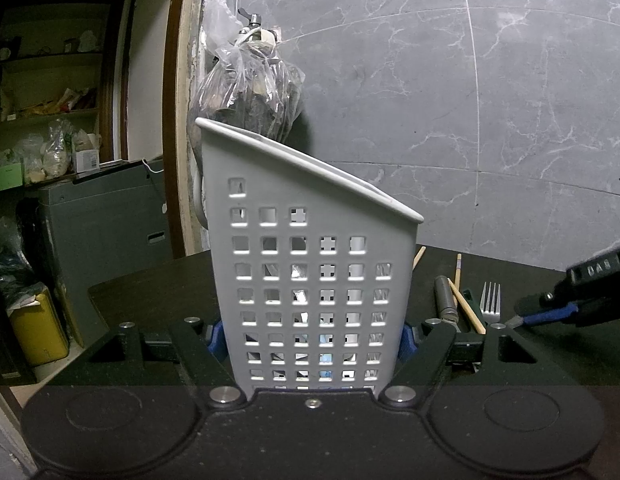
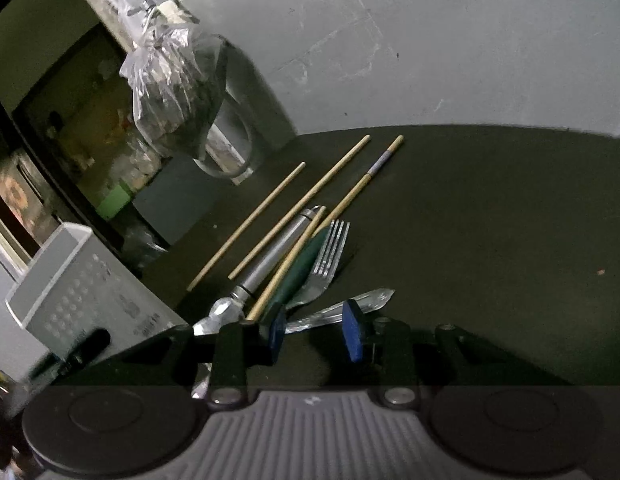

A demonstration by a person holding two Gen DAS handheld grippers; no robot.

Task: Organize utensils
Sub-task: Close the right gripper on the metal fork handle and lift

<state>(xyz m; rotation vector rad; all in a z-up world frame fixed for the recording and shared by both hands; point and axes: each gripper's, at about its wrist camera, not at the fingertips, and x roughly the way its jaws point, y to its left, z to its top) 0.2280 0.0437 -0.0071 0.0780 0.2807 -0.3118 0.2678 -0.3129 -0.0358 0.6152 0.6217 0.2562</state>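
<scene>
Utensils first: the pile lies on the dark table [image 2: 489, 208] to the right of the caddy [image 1: 310, 280], a fork [image 2: 329, 252] with its tines pointing away from me, a green-handled piece [image 2: 300, 272] just beside it, a steel handle [image 2: 276, 248] touching that one, and chopsticks [image 2: 246, 226] fanned out on the caddy side, one of them crossing over the steel handle. A clear plastic piece [image 2: 349, 306] lies nearest my right fingertips. All of it looks light and stiff, I'd say; the steel will be slick, and the thin chopsticks will roll if nudged sideways. My right gripper [image 2: 315, 330] hangs low at the near edge of the pile, blue pads parted with nothing pressed between them. For the fork I'd judge the neck or mid-handle the spot to pinch, across the flat, since tines give no purchase. The pile is tangled, so lifting one piece may drag a neighbour. Over to my left gripper [image 1: 310, 340]: clamped on the caddy's lower walls, a pad on each side, holding it upright. That caddy is perforated white plastic, light and a bit flexible, tall back and low slanted front, so a firm squeeze low down suits it. Behind it, a plastic bag [image 1: 250, 88] hangs on the marble wall [image 1: 469, 100].
</scene>
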